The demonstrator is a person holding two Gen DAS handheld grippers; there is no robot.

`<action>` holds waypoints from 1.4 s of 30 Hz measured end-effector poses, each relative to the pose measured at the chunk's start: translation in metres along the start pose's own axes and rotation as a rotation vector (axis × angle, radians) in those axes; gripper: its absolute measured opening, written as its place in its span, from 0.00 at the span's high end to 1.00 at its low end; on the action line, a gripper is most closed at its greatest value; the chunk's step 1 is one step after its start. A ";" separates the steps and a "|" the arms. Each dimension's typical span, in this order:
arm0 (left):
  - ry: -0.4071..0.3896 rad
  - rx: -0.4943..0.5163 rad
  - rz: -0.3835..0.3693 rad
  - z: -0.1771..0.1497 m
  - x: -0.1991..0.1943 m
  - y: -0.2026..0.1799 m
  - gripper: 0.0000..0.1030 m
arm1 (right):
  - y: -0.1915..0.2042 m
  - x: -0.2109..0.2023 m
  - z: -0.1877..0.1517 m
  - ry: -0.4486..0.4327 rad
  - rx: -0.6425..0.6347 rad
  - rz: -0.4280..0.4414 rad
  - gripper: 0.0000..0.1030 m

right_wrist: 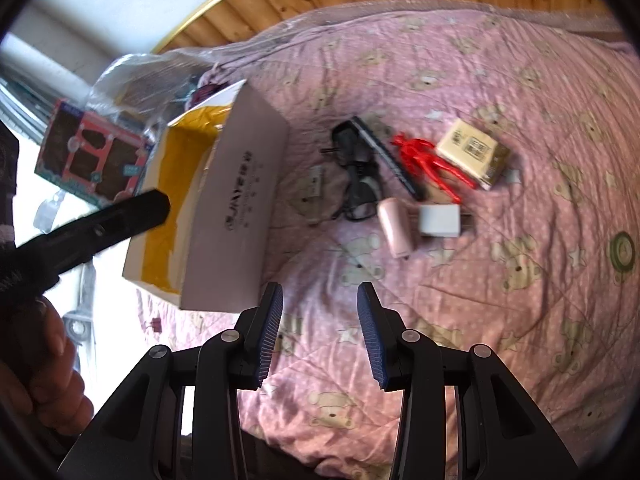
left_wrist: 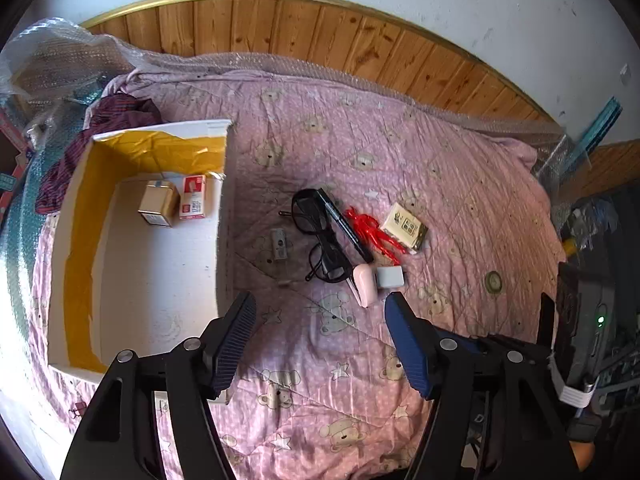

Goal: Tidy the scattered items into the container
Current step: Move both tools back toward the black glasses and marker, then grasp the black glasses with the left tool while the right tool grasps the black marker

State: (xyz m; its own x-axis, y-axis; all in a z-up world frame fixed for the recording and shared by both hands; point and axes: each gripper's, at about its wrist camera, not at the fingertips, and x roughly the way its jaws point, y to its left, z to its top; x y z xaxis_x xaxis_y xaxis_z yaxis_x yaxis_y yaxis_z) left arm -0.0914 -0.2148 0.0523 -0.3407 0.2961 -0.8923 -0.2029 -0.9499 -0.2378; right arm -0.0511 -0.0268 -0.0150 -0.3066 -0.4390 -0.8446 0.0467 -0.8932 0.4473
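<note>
Nearest, both grippers hover over the pink bear-print quilt (left_wrist: 320, 380) holding nothing: the left gripper (left_wrist: 320, 300) has its blue pads spread wide, the right gripper (right_wrist: 320, 292) has a narrower gap but is clearly parted. Just beyond the left gripper's tips lie a pink case (left_wrist: 365, 283) and a white charger block (left_wrist: 390, 277), touching each other. Farther on sit black glasses (left_wrist: 320, 232), a black pen (left_wrist: 346, 224) lying over them, a red figure (left_wrist: 370, 229) and a yellow packet (left_wrist: 406, 227). To the left stands the open white box (left_wrist: 222, 216) with yellow lining, already holding a tan carton (left_wrist: 158, 202) and a red-and-white carton (left_wrist: 193, 196) at its far end.
</note>
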 end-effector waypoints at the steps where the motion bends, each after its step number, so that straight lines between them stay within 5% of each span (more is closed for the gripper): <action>1: 0.016 0.003 -0.001 0.001 0.007 -0.001 0.34 | -0.005 0.001 0.001 0.002 0.011 -0.003 0.60; 22: 0.213 -0.019 -0.053 0.009 0.100 -0.020 0.34 | -0.070 0.047 0.021 0.089 0.138 -0.048 0.60; 35: 0.247 -0.129 -0.012 0.039 0.152 -0.009 0.34 | -0.105 0.061 0.042 0.090 0.210 -0.043 0.60; 42: 0.269 -0.131 0.019 0.056 0.180 -0.007 0.34 | -0.094 0.068 0.075 0.078 0.108 -0.034 0.60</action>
State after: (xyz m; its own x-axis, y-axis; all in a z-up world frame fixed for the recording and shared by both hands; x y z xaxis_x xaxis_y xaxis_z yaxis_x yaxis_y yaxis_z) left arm -0.2031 -0.1491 -0.0852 -0.0841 0.2581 -0.9625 -0.0723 -0.9649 -0.2524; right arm -0.1474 0.0345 -0.0922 -0.2317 -0.4186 -0.8781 -0.0662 -0.8938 0.4436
